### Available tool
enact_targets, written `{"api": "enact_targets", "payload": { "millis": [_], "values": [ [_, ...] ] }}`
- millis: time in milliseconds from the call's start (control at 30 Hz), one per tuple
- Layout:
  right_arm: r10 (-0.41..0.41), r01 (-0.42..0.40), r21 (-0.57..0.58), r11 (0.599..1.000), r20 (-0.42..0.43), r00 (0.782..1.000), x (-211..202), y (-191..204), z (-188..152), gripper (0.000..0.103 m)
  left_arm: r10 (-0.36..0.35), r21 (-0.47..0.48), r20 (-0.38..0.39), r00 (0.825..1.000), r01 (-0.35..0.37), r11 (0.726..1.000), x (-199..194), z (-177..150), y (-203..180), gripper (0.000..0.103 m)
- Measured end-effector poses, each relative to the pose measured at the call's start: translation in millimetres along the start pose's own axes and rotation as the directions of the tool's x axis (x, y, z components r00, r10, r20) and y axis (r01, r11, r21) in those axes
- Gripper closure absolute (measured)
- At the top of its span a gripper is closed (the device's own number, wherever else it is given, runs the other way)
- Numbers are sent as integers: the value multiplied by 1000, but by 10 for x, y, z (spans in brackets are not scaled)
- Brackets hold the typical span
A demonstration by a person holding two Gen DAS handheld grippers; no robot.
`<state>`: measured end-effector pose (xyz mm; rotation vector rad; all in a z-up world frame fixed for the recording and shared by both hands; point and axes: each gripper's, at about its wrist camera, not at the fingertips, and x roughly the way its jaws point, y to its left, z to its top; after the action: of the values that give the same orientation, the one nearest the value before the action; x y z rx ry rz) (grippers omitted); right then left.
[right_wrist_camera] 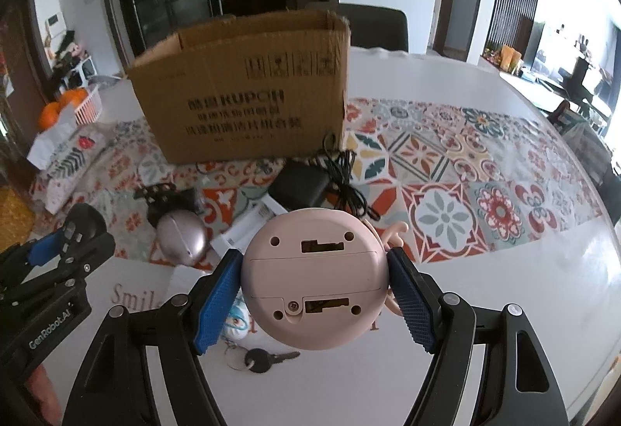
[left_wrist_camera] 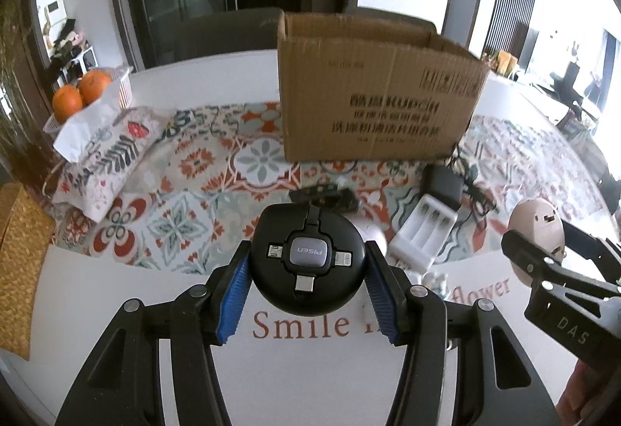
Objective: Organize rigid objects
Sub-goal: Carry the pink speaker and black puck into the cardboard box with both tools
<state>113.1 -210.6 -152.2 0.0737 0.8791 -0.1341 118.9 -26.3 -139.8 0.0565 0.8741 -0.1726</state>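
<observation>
Two grips at once: the left gripper (left_wrist_camera: 306, 286) is clamped on the round black cable hub (left_wrist_camera: 306, 257), the right gripper (right_wrist_camera: 314, 296) on the pink round gadget (right_wrist_camera: 313, 278), both held clear of the surface (right_wrist_camera: 504, 309) (presumably bound for the open cardboard box (right_wrist_camera: 248, 92) behind), chargers waiting below

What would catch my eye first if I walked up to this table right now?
Probably the two held objects: the left gripper clamps a round black cable reel, and the right gripper clamps a round pink gadget. Behind them an open cardboard box stands on a bright patterned tablecloth.
</observation>
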Motion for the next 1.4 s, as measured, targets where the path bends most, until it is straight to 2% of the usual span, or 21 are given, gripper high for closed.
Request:
{"api": "enact_targets", "payload": {
  "millis": [400,867,1133,1400],
  "values": [
    [31,-31,-6,1000,88,996,-304,21,216,28,-11,2,72,997,11,1000,-264,239,-22,48],
    [73,-78,19,997,173,982,-469,13,623,28,-26,10,155,987,25,1000,-419,698,-42,48],
    [97,-101,15,995,194,976,-473,39,859,28,-84,-13,150,985,87,996,-337,933,-11,48],
    [140,-147,21,989,189,972,-402,29,1133,28,-111,8,154,982,111,994,-323,1239,-43,48]
  ]
}}
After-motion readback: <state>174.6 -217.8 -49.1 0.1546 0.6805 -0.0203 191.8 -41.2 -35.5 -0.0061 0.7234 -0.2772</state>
